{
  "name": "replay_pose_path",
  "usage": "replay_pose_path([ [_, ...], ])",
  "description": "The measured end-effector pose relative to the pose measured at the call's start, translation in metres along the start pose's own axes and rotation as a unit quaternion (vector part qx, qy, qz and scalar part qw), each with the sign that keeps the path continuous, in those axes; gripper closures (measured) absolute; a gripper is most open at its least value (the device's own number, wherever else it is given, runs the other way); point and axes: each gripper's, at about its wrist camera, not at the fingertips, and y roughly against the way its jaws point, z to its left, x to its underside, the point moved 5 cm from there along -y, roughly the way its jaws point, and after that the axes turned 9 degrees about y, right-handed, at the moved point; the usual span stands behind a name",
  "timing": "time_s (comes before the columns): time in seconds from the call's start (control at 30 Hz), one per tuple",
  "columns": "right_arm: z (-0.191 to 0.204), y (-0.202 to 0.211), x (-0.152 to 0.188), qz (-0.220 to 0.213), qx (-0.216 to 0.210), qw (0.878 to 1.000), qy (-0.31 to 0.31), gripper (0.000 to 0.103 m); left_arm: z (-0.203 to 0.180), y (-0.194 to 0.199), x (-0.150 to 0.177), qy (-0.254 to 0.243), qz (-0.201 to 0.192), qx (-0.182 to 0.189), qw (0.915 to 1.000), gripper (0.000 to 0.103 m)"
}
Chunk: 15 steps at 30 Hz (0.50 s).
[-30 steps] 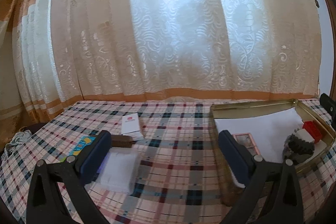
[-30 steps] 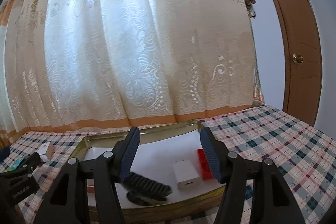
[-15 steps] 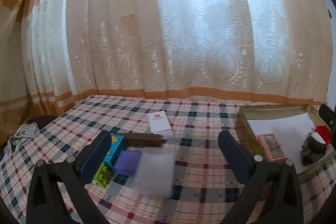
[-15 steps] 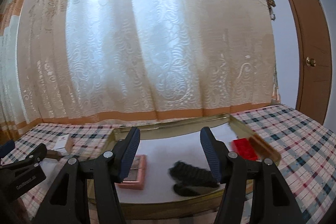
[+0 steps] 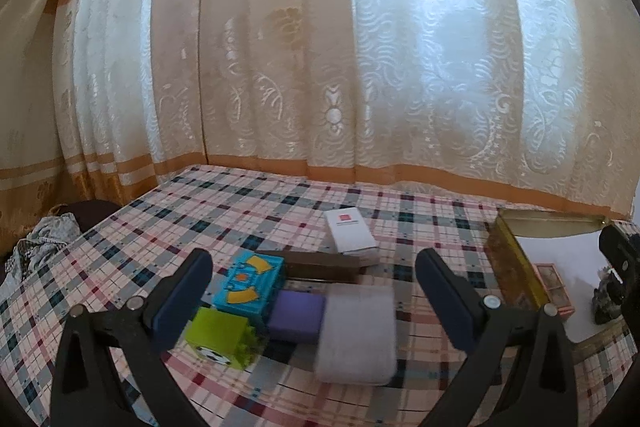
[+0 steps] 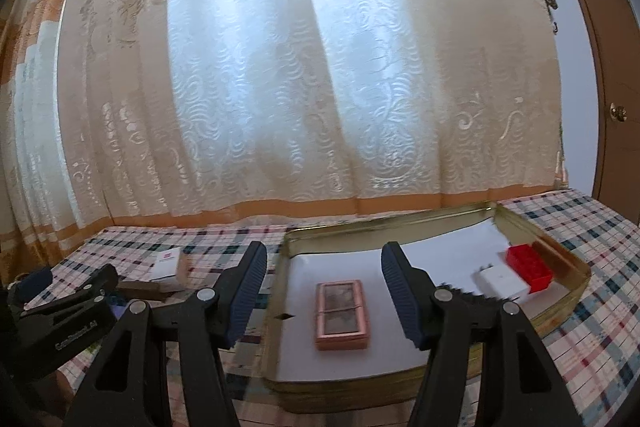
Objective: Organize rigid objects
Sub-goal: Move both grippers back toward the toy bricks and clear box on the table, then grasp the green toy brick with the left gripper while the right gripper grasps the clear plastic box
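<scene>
Left gripper: jaws wide, empty, over the checked worktop.
Right gripper: jaws parted, empty, above the gold tray.
Pink case: flat in the tray's left half, long axis pointing away from the camera.
White block: on the worktop, beside the purple block.

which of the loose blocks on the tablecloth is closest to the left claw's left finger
The lime green block, right beside that finger. The blue block sits behind it and the purple block further toward the middle.
</scene>
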Motion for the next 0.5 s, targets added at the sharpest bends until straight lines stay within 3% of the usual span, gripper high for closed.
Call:
replay_pose_path([
  [0.5, 0.059, -0.011, 0.000, 0.021, -0.035, 0.999, -0.001, 0.041, 0.056, -0.018, -0.010, 0.044, 0.019, -0.024, 0.9986, 0.000],
])
